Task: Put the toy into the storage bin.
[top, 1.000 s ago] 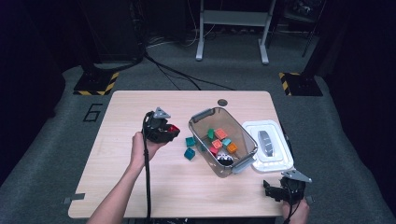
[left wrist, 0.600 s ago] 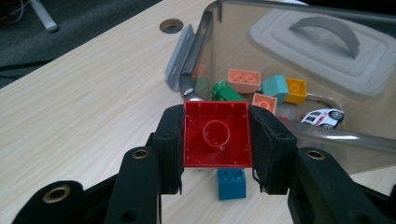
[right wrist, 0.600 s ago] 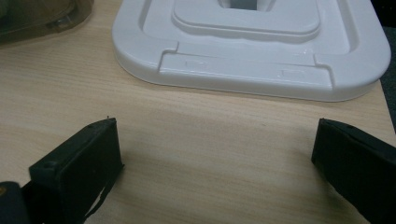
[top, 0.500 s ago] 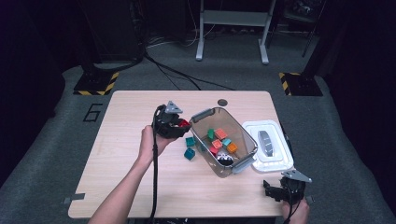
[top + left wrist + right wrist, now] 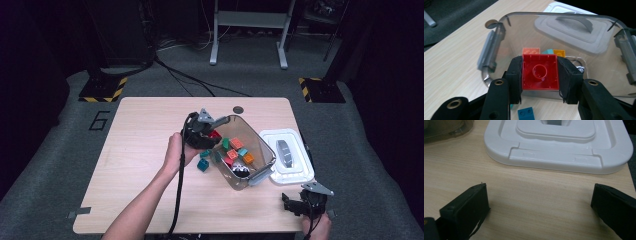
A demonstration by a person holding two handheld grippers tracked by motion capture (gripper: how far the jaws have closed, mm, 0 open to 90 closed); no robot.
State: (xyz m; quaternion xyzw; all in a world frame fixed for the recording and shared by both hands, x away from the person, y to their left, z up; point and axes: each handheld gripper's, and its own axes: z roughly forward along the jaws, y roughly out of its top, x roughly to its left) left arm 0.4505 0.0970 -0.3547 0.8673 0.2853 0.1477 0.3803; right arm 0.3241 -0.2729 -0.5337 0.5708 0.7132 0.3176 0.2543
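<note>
A: Start at your left. What is your left gripper (image 5: pixel 214 134) doing?

B: Your left gripper is clamped on a red brick (image 5: pixel 539 72); both pads (image 5: pixel 515 75) press its sides, and its hollow underside faces the camera. In the high view you hold it at the left rim of the clear bin (image 5: pixel 260 145), above the table (image 5: pixel 140 150).

A: And below it?

B: A teal brick (image 5: pixel 526 114) lies on the wood just outside the bin, on your side of its wall. In the high view two teal bricks sit there, close together.

A: Inside the bin?

B: Orange, teal, red and green bricks lie loose on its floor. The bin stands askew to the table edge, a grey latch (image 5: pixel 489 49) on its side.

A: Further right?

B: The white lid (image 5: pixel 287 156) lies flat on the table, just beside the bin.

A: And your right gripper (image 5: pixel 298 206)?

B: Its jaws stand wide apart with nothing between them, low over bare wood at the near right corner, the lid just ahead of them.
</note>
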